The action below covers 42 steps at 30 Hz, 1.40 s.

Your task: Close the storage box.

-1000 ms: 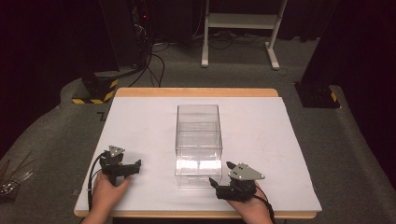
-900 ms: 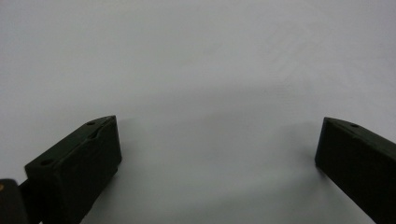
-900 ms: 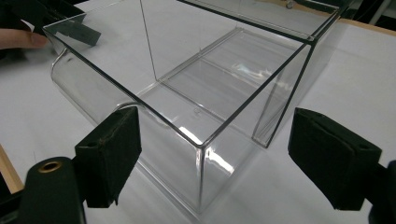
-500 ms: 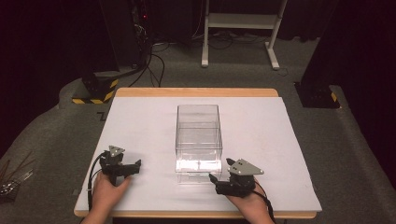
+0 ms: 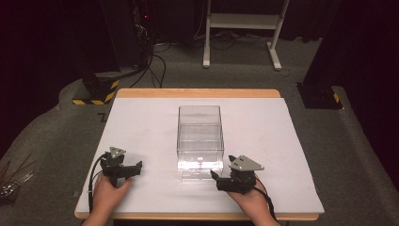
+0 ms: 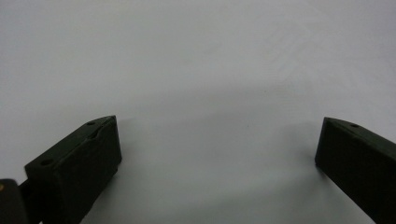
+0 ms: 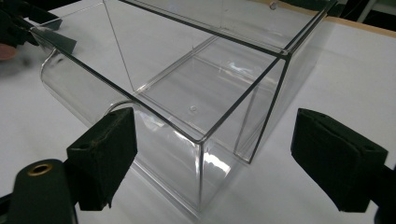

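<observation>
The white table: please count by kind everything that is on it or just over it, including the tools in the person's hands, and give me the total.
Clear plastic box: 1
Black two-jaw grippers, the left gripper and the right gripper, both open and holding nothing: 2
Total: 3

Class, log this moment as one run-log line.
left gripper: open, on table | right gripper: open, at clear box corner | box: empty
</observation>
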Motion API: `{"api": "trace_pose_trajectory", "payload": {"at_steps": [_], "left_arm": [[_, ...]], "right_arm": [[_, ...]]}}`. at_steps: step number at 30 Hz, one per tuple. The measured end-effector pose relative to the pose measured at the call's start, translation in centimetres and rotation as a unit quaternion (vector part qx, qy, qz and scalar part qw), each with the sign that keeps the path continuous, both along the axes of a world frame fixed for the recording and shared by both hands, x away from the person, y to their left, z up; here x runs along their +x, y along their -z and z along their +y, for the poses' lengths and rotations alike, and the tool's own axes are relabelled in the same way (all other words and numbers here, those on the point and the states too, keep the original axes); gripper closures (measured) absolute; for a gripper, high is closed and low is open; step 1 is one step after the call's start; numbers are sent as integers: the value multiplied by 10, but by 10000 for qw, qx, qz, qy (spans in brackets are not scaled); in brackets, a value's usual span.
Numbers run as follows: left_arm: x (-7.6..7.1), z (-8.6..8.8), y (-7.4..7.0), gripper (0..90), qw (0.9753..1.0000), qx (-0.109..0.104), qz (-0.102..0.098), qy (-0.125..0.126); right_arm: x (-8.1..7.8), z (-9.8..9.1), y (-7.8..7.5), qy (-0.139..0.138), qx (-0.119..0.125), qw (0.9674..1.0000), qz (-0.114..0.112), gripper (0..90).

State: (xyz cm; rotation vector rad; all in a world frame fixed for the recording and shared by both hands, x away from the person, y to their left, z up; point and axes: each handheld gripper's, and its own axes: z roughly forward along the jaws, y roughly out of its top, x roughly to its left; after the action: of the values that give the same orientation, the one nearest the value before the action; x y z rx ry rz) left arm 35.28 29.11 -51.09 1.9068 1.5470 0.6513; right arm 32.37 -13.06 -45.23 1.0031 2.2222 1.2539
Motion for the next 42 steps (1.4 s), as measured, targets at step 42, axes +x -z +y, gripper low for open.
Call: {"api": "trace_pose_trajectory", "payload": {"at_steps": [42], "left_arm": [[0, 0, 0, 6, 10000, 1, 10, 3]], "right_arm": [[54, 10, 8, 480, 11, 9988, -59, 143]]}}
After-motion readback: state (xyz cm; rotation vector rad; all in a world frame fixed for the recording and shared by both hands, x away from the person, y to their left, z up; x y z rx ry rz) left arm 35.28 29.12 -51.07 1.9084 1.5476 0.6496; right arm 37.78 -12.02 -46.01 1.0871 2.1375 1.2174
